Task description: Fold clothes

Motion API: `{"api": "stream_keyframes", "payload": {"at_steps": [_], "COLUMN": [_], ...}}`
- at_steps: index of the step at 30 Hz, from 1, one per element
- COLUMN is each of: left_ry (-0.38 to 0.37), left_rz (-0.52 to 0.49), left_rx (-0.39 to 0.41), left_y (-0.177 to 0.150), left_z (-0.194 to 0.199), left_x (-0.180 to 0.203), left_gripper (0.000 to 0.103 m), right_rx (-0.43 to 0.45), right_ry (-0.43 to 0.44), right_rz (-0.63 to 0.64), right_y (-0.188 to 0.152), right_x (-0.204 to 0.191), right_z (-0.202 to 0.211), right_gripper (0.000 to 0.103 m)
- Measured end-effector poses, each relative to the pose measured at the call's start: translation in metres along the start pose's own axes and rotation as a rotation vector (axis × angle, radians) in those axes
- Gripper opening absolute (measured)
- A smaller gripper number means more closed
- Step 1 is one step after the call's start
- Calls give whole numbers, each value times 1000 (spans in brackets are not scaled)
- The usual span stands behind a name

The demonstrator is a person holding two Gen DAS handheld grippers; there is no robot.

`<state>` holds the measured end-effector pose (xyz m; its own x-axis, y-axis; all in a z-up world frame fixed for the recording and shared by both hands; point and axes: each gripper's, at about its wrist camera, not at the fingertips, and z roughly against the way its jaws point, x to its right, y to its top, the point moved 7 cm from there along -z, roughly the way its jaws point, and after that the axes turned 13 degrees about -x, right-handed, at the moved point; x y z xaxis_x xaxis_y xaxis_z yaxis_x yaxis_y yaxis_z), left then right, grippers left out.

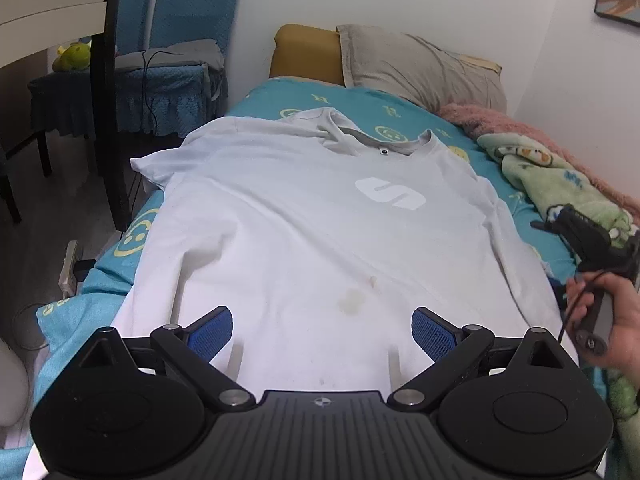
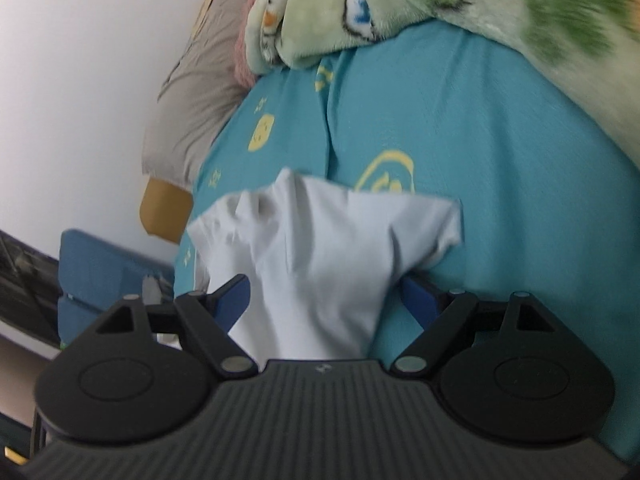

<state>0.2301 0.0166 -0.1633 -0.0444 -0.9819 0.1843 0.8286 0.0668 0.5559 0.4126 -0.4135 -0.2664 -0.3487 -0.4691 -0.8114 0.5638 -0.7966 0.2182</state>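
A white T-shirt [image 1: 304,224] with a pale logo lies spread front-up on the teal bed sheet [image 1: 132,240], collar towards the pillows. My left gripper [image 1: 322,332] hovers open just above the shirt's near hem, blue pads wide apart with nothing between them. In the right wrist view, which is rolled sideways, the shirt's right sleeve [image 2: 332,240] lies between the wide-apart fingers of my right gripper [image 2: 326,296]. That gripper is open and its pads are not pressing the cloth. The hand [image 1: 616,320] that holds the right gripper shows at the right edge of the left wrist view.
A grey pillow [image 1: 420,68] and a mustard cushion [image 1: 308,52] lie at the head of the bed. A green fleece blanket [image 1: 560,184] and a pink one [image 1: 480,116] are bunched along the wall side. A blue-covered chair [image 1: 168,80] and a power strip [image 1: 70,268] are left of the bed.
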Motion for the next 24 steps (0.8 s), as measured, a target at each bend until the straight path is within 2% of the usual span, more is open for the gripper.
{"api": "stream_keyframes", "payload": {"at_steps": [2, 4, 5, 6, 7, 8, 9, 12, 15, 18, 23, 24], "left_ry": [8, 11, 15, 19, 22, 25, 29, 42, 53, 59, 56, 57], "left_rz": [-11, -16, -16, -16, -15, -12, -10, -9, -14, -19, -19, -19], "left_rx": [-4, -8, -8, -9, -10, -10, -10, -4, 3, 14, 22, 19], "left_y": [-2, -3, -3, -3, -3, -2, -2, -1, 0, 0, 1, 1], "left_z": [-4, -7, -8, -9, -10, -11, -11, -11, -9, -5, -2, -3], "left_x": [1, 1, 1, 0, -1, -1, -2, -3, -3, -3, -5, -5], "left_gripper": [98, 98, 98, 98, 98, 98, 98, 98, 98, 98, 98, 98], "right_rx": [30, 50, 55, 59, 53, 44, 49, 125, 183, 200, 129, 109], "right_ry": [18, 42, 51, 59, 63, 64, 63, 104, 207, 264, 295, 291], "right_rz": [-6, -12, -13, -15, -22, -30, -25, 27, 15, 49, -10, -24], "right_y": [8, 13, 16, 18, 20, 21, 23, 30, 36, 41, 43, 43], "right_x": [2, 4, 5, 5, 6, 6, 6, -9, -22, -29, -13, -9], "right_z": [-7, -13, -16, -19, -20, -21, -19, 1, 24, 40, 29, 24], "right_gripper": [85, 79, 70, 53, 41, 17, 9, 8, 8, 9, 12, 17]}}
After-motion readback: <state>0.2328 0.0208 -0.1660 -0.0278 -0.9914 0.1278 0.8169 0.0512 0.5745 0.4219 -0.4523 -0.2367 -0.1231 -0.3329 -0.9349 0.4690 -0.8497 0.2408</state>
